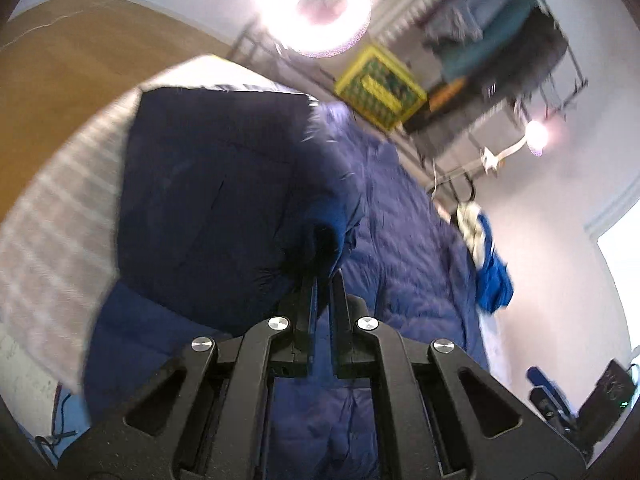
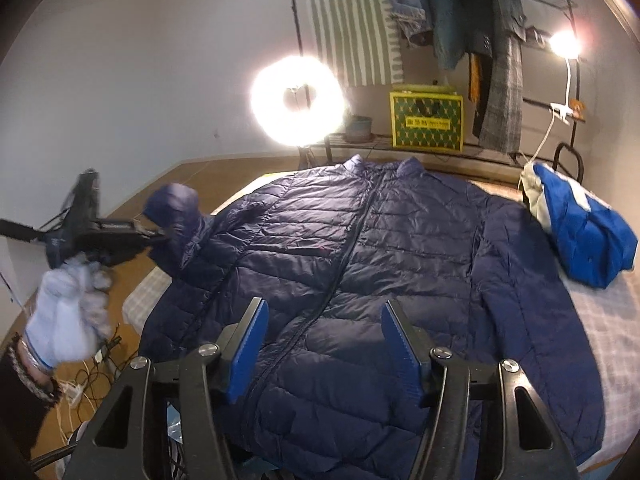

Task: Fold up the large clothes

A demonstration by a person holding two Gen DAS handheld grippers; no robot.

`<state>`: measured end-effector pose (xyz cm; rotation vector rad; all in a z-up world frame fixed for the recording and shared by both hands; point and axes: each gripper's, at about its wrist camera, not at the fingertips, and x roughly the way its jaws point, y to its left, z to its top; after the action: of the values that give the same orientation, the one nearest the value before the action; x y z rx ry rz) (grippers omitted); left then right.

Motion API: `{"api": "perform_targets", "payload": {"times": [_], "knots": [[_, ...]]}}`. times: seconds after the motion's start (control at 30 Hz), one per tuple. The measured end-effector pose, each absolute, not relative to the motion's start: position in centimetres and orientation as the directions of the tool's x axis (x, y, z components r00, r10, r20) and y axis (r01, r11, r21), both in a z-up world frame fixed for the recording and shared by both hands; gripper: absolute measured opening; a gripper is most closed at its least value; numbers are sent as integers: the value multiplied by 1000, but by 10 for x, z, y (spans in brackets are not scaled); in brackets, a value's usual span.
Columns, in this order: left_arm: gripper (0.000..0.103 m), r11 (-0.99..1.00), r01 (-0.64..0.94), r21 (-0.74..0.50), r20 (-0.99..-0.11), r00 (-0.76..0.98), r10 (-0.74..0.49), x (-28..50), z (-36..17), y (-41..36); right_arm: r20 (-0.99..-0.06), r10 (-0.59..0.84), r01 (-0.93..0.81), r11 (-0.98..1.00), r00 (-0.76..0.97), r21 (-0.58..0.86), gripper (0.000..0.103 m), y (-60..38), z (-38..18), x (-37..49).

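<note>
A navy quilted puffer jacket (image 2: 360, 264) lies front up on the bed, zipped, collar at the far side. My left gripper (image 1: 324, 276) is shut on the jacket's left sleeve (image 1: 224, 184) near its cuff and holds it lifted; the right wrist view shows that gripper (image 2: 156, 236) at the left with the raised sleeve end (image 2: 176, 208). My right gripper (image 2: 322, 344) is open and empty, hovering over the jacket's lower front. The jacket's right sleeve (image 2: 532, 300) lies flat along its side.
A blue and white garment (image 2: 580, 232) lies bunched at the bed's far right. The checked bedsheet (image 2: 612, 320) shows around the jacket. A ring light (image 2: 298, 102), a yellow bag (image 2: 426, 122) and a clothes rack (image 2: 480, 40) stand behind. Cables lie on the wooden floor (image 2: 92, 376) at left.
</note>
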<state>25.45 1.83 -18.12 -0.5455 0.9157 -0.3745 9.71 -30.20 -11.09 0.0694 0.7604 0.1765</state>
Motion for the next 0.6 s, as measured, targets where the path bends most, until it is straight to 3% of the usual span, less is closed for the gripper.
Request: {"api": "perform_targets", "payload": {"times": [0.37, 0.47, 0.6], "knots": [[4, 829, 94, -552, -731, 425, -534, 279, -241, -43, -730, 165, -50, 983, 663, 176, 60, -336, -139, 115], [36, 818, 139, -558, -711, 428, -557, 273, -226, -45, -740, 179, -51, 980, 648, 193, 60, -337, -145, 123], [37, 830, 206, -518, -678, 493, -545, 249, -195, -27, -748, 237, -81, 967, 620, 239, 61, -329, -153, 143]]}}
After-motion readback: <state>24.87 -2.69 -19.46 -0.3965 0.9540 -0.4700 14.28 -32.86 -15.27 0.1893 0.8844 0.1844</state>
